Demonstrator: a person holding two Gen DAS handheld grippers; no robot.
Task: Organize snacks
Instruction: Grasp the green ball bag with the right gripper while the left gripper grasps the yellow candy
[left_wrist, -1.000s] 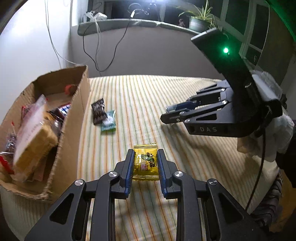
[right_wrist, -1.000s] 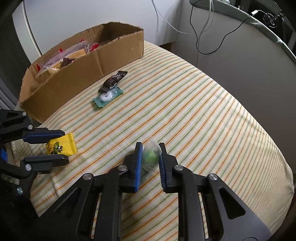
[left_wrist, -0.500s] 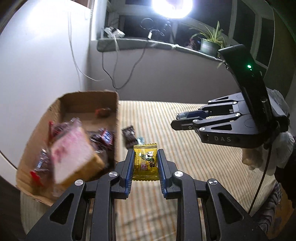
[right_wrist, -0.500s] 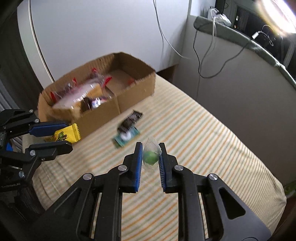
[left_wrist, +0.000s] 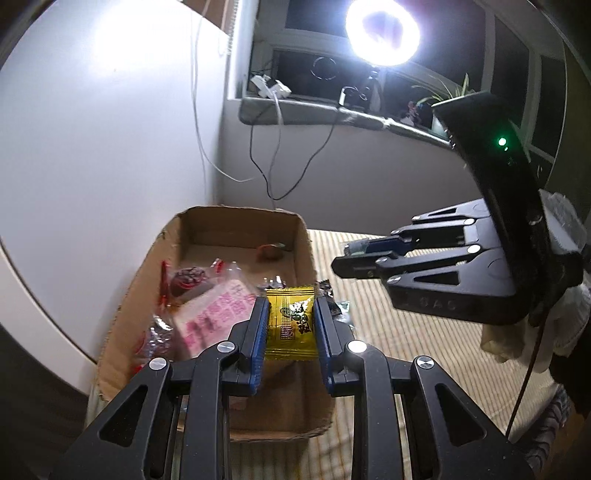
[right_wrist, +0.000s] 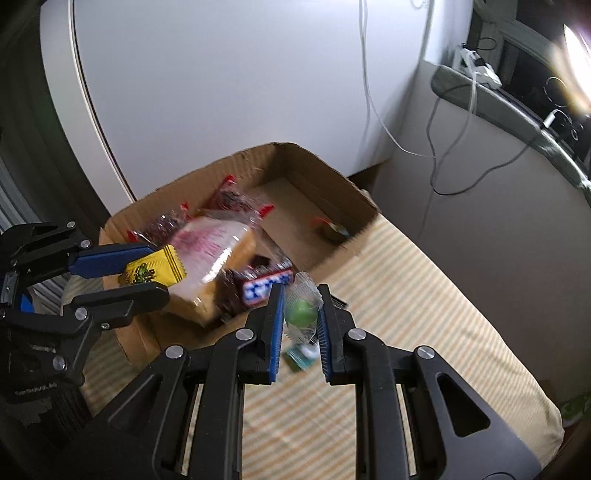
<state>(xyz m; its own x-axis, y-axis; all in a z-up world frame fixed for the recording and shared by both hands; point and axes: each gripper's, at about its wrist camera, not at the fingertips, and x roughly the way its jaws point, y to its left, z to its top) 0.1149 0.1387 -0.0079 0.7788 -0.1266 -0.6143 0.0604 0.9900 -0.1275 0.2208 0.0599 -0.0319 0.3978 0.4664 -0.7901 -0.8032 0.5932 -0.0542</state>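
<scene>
My left gripper (left_wrist: 290, 323) is shut on a yellow snack packet (left_wrist: 291, 325) and holds it above the near right part of the open cardboard box (left_wrist: 308, 243). The packet also shows in the right wrist view (right_wrist: 155, 267), over the box's near end (right_wrist: 129, 218). My right gripper (right_wrist: 301, 317) is shut on a clear-wrapped green candy (right_wrist: 302, 312), held in the air just right of the box's long side. The right gripper also shows in the left wrist view (left_wrist: 351, 256). The box holds a pink bread bag (left_wrist: 214, 315) and several other snacks.
A dark wrapper (left_wrist: 327, 293) and a teal packet (right_wrist: 301, 360) lie on the striped cloth (right_wrist: 424, 332) beside the box. A white wall stands behind the box. Cables hang from the window ledge (left_wrist: 314, 112). A bright lamp (left_wrist: 384, 31) glares above.
Both grippers have risen off the cloth with their snacks and swung left toward the box. The yellow packet went from lying on the cloth to hanging over the box.
</scene>
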